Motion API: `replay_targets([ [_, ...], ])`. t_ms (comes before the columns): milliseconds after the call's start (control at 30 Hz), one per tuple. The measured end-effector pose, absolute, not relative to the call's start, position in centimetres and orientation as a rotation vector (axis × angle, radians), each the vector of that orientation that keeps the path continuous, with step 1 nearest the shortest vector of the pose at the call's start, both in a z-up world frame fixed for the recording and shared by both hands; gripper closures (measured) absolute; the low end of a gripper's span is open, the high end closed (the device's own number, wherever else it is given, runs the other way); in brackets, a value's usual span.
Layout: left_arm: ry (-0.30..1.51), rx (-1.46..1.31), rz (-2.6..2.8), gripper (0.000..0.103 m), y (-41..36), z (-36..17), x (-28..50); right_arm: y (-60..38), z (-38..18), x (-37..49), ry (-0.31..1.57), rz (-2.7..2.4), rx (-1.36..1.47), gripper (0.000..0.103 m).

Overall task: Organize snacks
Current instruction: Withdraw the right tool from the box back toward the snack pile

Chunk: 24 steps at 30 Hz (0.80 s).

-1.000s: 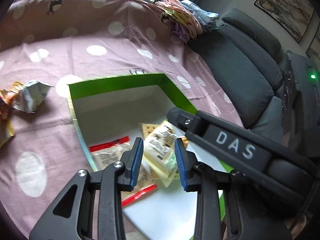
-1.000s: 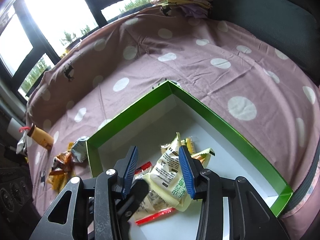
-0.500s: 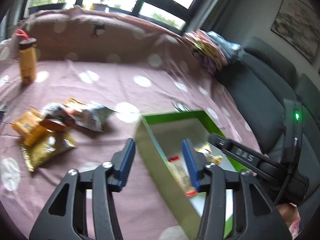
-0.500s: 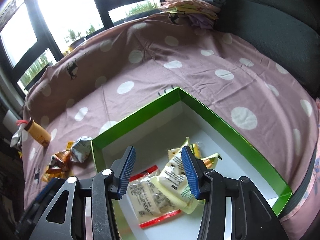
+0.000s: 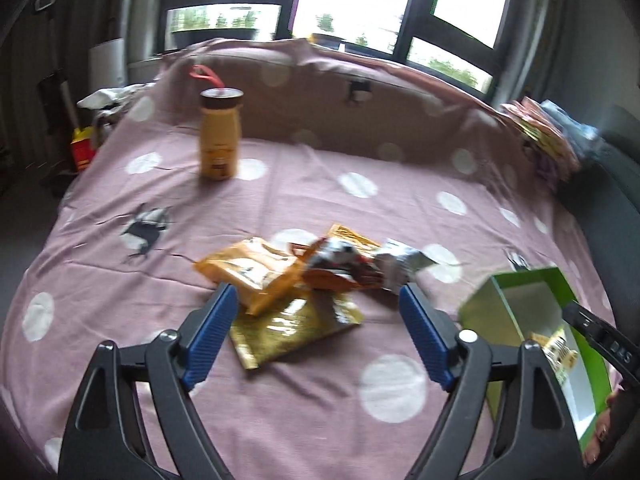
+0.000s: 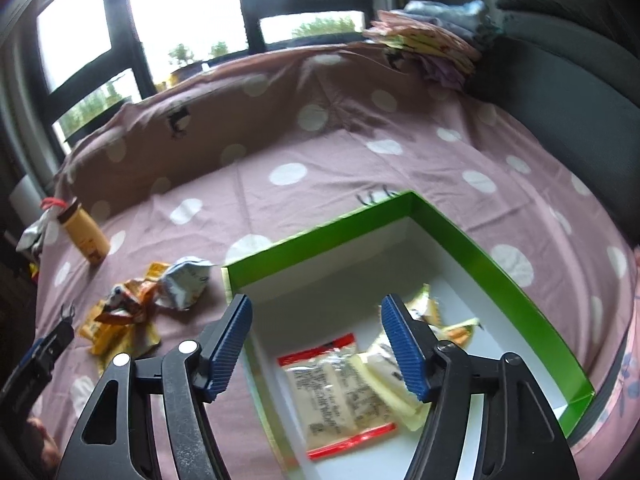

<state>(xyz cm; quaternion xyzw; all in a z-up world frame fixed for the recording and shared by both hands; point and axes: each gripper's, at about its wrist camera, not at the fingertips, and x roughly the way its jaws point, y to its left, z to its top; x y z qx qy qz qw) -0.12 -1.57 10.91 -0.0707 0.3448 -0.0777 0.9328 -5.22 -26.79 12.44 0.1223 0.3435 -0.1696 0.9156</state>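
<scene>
- Now the left gripper [image 5: 316, 336] is spread wide and empty, aimed at the loose snack pile [image 5: 304, 276] at its twelve o'clock.
- The right gripper [image 6: 316, 344] hangs open and empty over the green box [image 6: 460, 240], where several packets [image 6: 340, 392] lie.
- The step in hand looks like fetching the next packet.
- Next: lower, pinch the orange packet [image 5: 256, 272], and carry it toward three o'clock into the box.

A mauve cloth [image 5: 320, 200] with white polka dots carries orange, gold and silver snack packets [image 5: 304, 276]. Beside them, the box [image 6: 472, 240] is bright green outside, white inside, holding a red-edged packet [image 6: 340, 392]. Blue pads [image 6: 400, 340].
</scene>
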Motion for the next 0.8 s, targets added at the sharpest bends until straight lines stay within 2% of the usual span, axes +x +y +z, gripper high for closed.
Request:
replay_targets([
  [100,0.7,-0.167,-0.122,0.013,-0.1,11.1,-0.3,-25.4,12.8,-5.1,0.68,-0.322,0.219,0.026],
  [200,0.7,-0.184,-0.098,0.013,1.1,11.1,-0.3,-24.1,12.9,-4.8,0.671,-0.296,0.197,0.024],
  [367,0.701,-0.237,-0.042,0.004,3.1,11.0,-0.1,-22.3,12.6,-4.1,0.686,-0.262,0.172,0.024],
  [800,0.704,-0.365,0.024,0.004,7.5,10.7,-0.5,-18.5,11.7,-3.0,0.69,-0.144,0.156,0.023],
])
